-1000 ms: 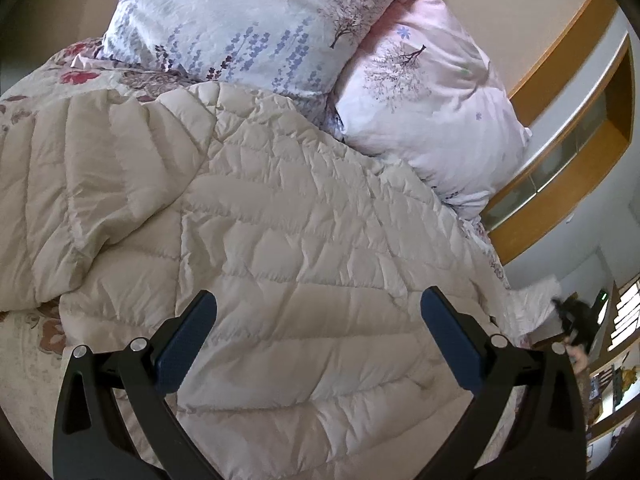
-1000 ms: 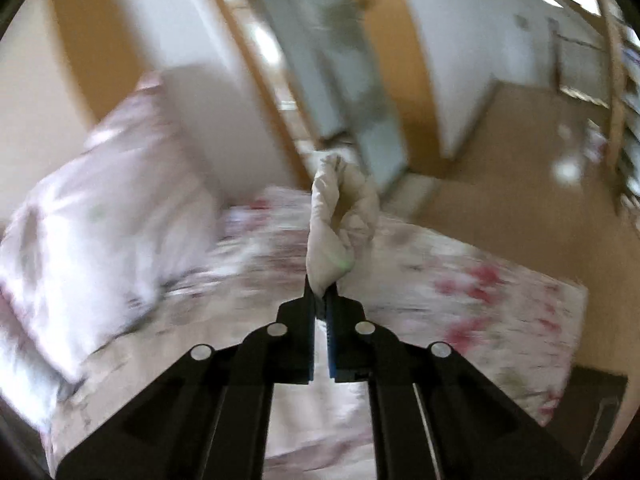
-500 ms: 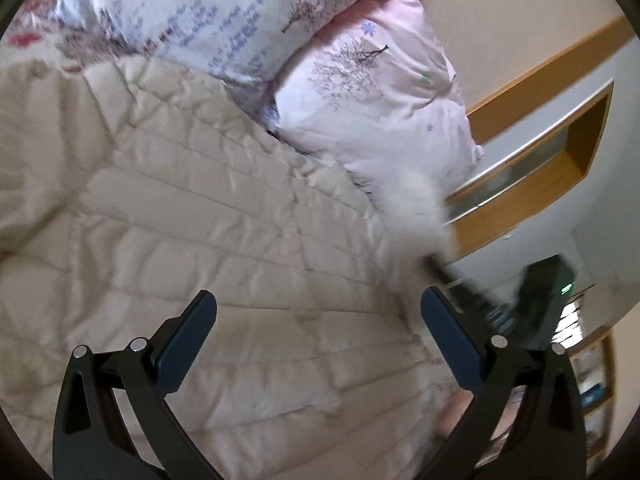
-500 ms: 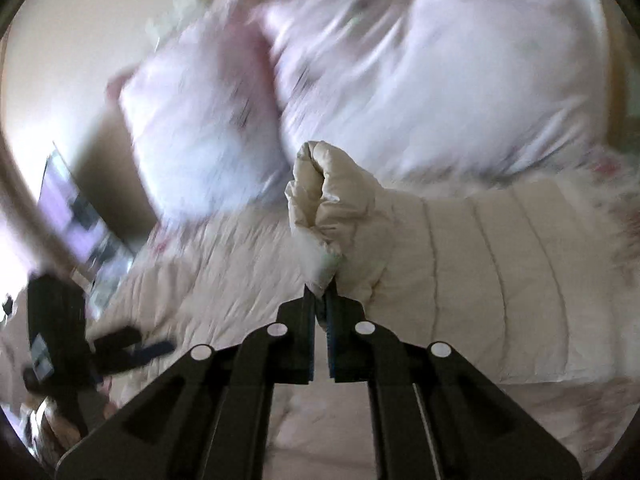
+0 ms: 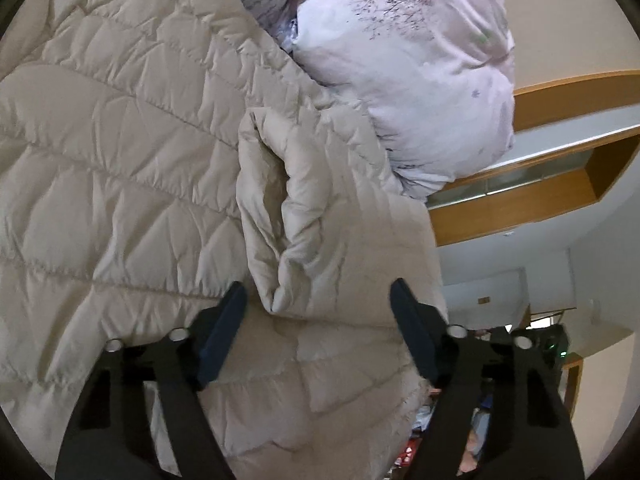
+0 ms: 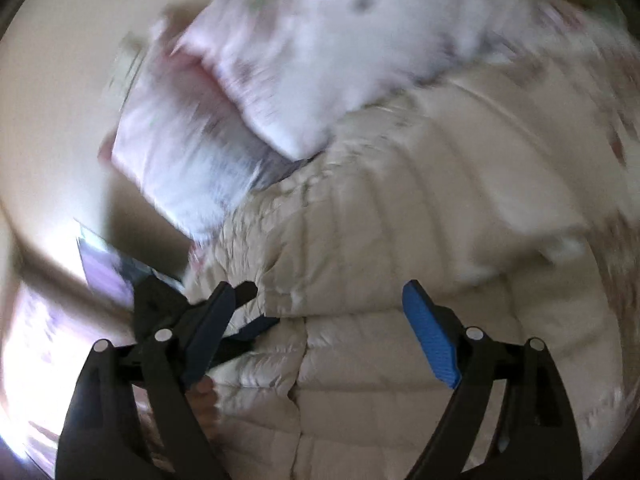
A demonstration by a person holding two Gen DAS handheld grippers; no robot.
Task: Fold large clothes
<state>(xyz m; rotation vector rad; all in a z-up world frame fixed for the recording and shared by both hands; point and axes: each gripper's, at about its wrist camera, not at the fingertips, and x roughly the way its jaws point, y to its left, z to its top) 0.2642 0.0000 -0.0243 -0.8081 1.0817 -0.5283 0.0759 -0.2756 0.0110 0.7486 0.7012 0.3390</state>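
Note:
A large beige quilted down jacket (image 5: 132, 184) lies spread on the bed. One sleeve (image 5: 320, 216) lies folded across its body, the cuff pointing toward me. My left gripper (image 5: 318, 304) is open and empty, its jaws either side of the cuff, just above the fabric. In the blurred right wrist view the jacket (image 6: 400, 240) fills the lower half. My right gripper (image 6: 318, 312) is open and empty above the jacket. The left gripper also shows in the right wrist view (image 6: 240, 320) at lower left.
Two floral pillows (image 5: 408, 80) lie against the jacket's far edge; they also show blurred in the right wrist view (image 6: 312, 52). A wooden headboard shelf (image 5: 540, 184) is at the right. Floral bedsheet (image 6: 592, 92) shows at the right.
My right gripper carried the sleeve over the jacket's body, then opened and let it go. My left gripper moved right toward the dropped cuff and its jaws narrowed a little.

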